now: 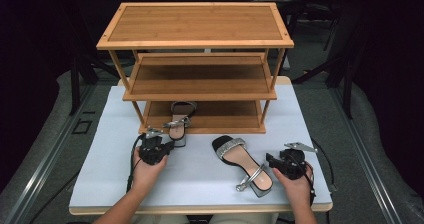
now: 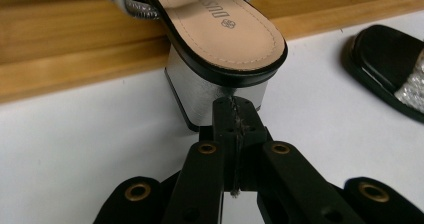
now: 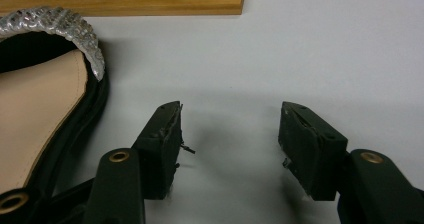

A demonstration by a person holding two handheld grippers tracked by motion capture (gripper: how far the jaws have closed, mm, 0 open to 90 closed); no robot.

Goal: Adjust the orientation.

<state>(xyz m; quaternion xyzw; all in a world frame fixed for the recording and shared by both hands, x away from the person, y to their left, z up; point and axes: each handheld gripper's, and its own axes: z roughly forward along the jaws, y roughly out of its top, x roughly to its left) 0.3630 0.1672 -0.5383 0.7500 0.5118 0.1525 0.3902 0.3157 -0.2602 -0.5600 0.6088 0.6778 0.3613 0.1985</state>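
Left gripper point(image 2: 235, 109) – jaws pressed together, nothing between them, tips against the silver block heel of the sandal point(image 2: 220, 49) whose toe end lies on the bamboo rack's bottom shelf point(image 1: 225, 121), heel overhanging onto the white table cover point(image 1: 200, 179). That sandal's long axis runs straight away from the left jaws, into the shelf. Second black-and-silver block-heel sandal point(image 1: 242, 164) lies on the cover, heel nearest the right gripper point(image 3: 230, 149) – jaws spread, empty, just beside its edge.
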